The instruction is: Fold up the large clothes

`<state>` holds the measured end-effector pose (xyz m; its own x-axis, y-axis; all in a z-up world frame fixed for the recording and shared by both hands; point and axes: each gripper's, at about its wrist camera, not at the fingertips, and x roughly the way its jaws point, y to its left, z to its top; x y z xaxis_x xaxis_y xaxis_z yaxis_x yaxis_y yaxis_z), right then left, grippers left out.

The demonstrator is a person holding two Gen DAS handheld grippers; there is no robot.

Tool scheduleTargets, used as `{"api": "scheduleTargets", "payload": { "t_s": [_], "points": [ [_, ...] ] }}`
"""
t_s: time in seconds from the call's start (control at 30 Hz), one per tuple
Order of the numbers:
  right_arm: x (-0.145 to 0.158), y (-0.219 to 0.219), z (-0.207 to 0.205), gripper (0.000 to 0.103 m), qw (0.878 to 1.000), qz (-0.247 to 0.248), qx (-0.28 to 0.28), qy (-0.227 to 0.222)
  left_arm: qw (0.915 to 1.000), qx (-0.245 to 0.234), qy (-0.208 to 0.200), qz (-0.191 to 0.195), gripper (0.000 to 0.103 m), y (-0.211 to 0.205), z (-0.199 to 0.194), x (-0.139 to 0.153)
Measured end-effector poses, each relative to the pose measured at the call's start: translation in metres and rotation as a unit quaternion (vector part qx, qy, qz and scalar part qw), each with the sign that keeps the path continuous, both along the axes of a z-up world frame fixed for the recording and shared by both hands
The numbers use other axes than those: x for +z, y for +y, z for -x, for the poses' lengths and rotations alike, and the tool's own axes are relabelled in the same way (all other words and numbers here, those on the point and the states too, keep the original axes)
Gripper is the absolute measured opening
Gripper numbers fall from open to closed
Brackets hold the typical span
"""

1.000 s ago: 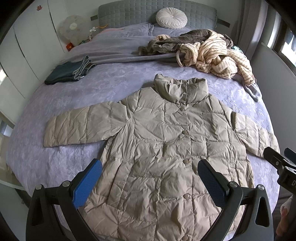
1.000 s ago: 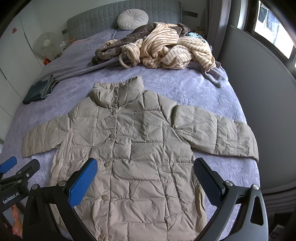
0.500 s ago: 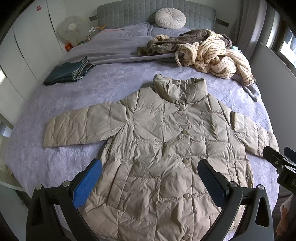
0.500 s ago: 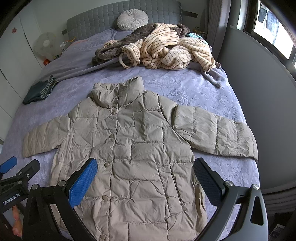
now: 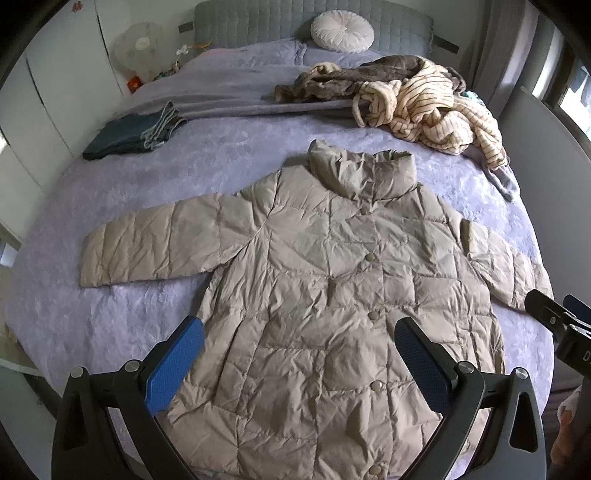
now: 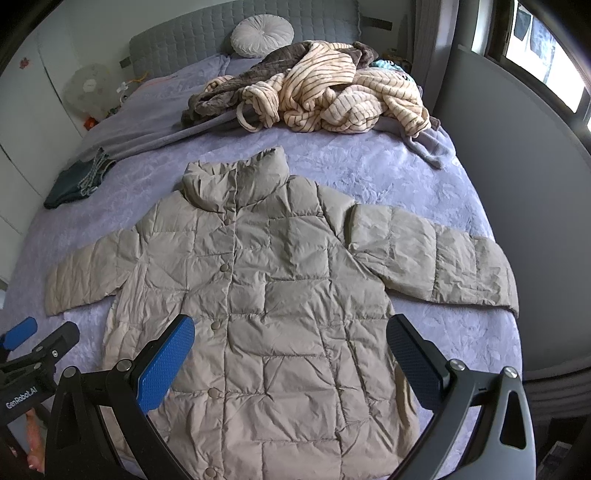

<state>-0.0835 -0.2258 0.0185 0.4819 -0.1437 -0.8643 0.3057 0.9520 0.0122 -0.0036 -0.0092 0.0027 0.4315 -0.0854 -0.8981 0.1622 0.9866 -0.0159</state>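
A beige quilted puffer jacket (image 5: 332,295) (image 6: 273,295) lies flat and buttoned on the lavender bed, collar toward the headboard and both sleeves spread sideways. My left gripper (image 5: 299,350) hovers open above the jacket's lower half, nothing between its blue-padded fingers. My right gripper (image 6: 291,350) is likewise open over the lower half and holds nothing. The right gripper's tip shows at the right edge of the left wrist view, and the left gripper's tip at the lower left of the right wrist view.
A heap of striped cream and brown clothes (image 5: 413,99) (image 6: 321,96) lies near the headboard. Folded dark garments (image 5: 133,133) (image 6: 74,177) sit at the bed's left. A round white cushion (image 5: 341,29), a fan (image 5: 138,48) and a grey wall panel (image 6: 517,184) border the bed.
Both grippers have drifted slightly, so the jacket sits a touch lower in each view. The jacket has not moved and both grippers stay open.
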Motion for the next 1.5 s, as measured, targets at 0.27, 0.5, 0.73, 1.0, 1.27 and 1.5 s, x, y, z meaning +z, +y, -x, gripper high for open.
{"api": "scheduleTargets", "payload": {
  "t_s": [0.27,0.5,0.73,1.0,1.27,1.5],
  "points": [
    [-0.022,0.022,-0.011,0.103,0.999,-0.027,-0.005,0.022,0.9986,0.021,0.044,0.019,0.103,0.057,-0.023,-0.034],
    [-0.053,0.064,-0.031,0.103,0.998,-0.055,-0.017,0.02,0.9962,0.025,0.075,0.037,0.103,0.125,-0.059,-0.077],
    [-0.108,0.116,-0.067,0.103,0.992,-0.086,-0.013,0.096,0.9893,0.079,0.088,0.086,0.103,0.214,-0.1,-0.139],
    [-0.165,0.166,-0.089,0.103,0.987,-0.109,0.031,0.114,0.949,0.178,0.101,0.24,0.103,0.321,-0.144,-0.226],
    [-0.196,0.192,-0.118,0.103,0.986,-0.127,0.058,0.093,0.928,0.227,0.065,0.288,0.103,0.366,-0.198,-0.255],
    [-0.195,0.202,-0.156,0.103,0.986,-0.145,0.065,0.054,0.9459,0.224,0.019,0.234,0.023,0.367,-0.23,-0.25]
  ]
}}
